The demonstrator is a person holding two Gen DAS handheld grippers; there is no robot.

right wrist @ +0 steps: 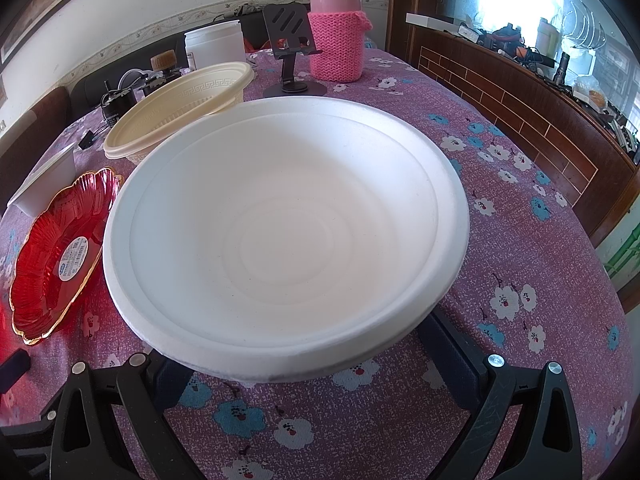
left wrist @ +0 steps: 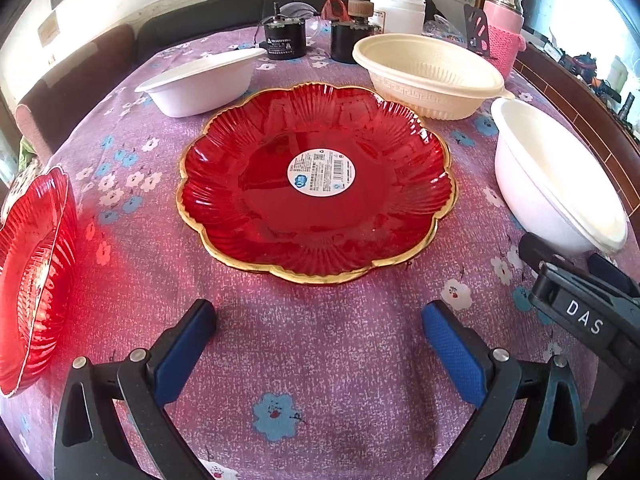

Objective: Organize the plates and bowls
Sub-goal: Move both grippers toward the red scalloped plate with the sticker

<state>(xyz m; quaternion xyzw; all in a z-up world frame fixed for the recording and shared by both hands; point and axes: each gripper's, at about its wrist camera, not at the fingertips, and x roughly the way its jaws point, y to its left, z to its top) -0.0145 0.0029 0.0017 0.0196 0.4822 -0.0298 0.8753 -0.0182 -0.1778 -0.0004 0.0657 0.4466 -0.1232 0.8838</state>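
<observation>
The left hand-held gripper hangs low over the near edge of the desk, its blue-padded fingers spread wide with only cloth between them. It faces the big red plate squarely, probably so that the near rim can be taken head-on. That plate lies flat near the middle of the desk, face up, round and scalloped, so it has no long axis to speak of; its label sits at the centre. A second red plate shows at the desk's left edge, its rim looking raised on one side, though the lens may be bending it.

The right hand-held gripper has its fingers set wide on either side of the near part of the white bowl, the tips hidden under the overhanging rim. Whether they press the wall I cannot tell; the jaws look parted rather than clamped. This bowl stands mouth up toward the desk's right edge, just clear of the red plate, a likely first piece to carry for stacking.

Beyond, toward the far edge, stand the cream bowl, slightly oval with its longer way running left to right, and another white bowl at far left, both mouth up and apart. Nesting them would call for lifting each level.
</observation>
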